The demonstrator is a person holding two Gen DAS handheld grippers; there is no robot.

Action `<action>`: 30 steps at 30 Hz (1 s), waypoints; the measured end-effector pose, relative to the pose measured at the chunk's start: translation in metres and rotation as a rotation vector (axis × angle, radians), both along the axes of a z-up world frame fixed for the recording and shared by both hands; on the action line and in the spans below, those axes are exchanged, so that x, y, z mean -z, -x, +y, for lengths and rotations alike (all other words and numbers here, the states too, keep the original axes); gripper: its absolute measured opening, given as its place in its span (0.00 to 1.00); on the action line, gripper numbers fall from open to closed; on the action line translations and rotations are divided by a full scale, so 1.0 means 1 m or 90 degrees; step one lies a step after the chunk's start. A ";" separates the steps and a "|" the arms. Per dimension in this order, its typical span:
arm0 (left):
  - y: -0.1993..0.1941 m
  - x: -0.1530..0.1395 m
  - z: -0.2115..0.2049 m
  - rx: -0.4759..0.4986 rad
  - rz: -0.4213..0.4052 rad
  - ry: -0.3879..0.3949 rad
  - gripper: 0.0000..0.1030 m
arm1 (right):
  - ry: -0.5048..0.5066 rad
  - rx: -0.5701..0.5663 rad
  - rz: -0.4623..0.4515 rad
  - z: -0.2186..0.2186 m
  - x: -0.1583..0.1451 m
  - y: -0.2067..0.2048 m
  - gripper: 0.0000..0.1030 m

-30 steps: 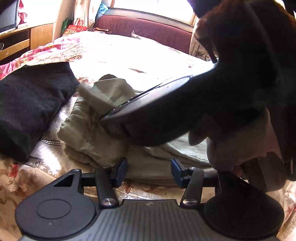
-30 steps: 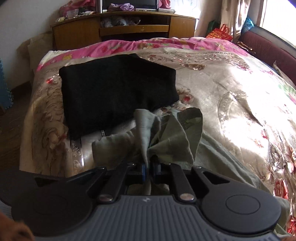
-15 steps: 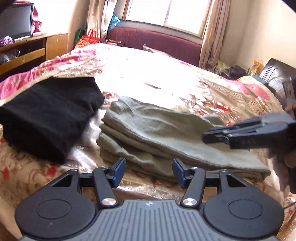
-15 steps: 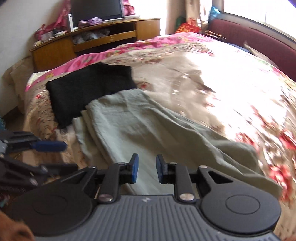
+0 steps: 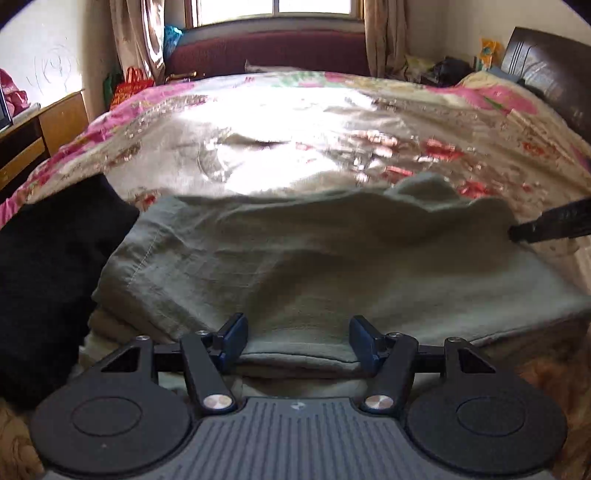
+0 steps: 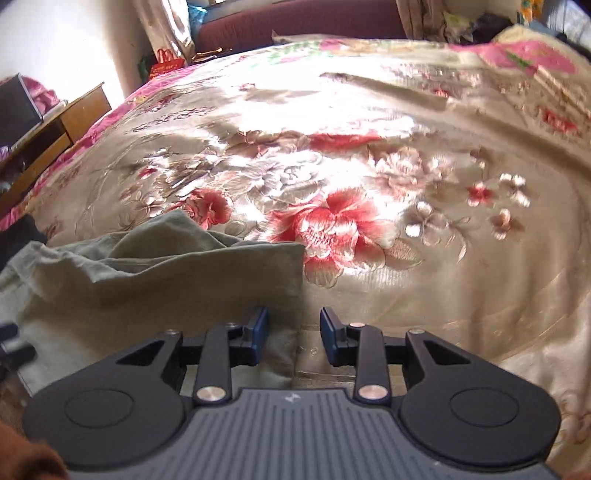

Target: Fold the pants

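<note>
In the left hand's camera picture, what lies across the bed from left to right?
Black folded garment → green pants → tip of the right gripper, poking in at the right edge.

One pair of green pants (image 5: 314, 258) lies ahead of two grippers, one black folded cloth (image 5: 48, 277) to their left, on one flowered bedspread (image 6: 369, 166) under one window (image 5: 277, 7).

A bed with a shiny beige floral bedspread (image 6: 369, 221), pink along its edges. A folded black garment (image 5: 48, 280) lies on it at the left. Beyond the bed, a dark red sofa (image 5: 273, 51) beneath a curtained window (image 5: 277, 7); a wooden cabinet (image 5: 44, 125) stands left.
</note>
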State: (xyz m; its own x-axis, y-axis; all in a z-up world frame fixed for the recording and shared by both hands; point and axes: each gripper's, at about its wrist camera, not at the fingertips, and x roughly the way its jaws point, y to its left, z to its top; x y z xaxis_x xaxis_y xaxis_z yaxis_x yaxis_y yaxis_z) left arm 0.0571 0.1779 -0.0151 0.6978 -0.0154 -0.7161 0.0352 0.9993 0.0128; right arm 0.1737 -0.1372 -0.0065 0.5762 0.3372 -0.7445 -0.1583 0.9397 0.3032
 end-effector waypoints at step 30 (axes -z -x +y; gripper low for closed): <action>-0.015 -0.017 -0.053 0.087 0.014 -0.089 0.73 | -0.473 -0.001 0.158 -0.048 0.065 0.013 0.07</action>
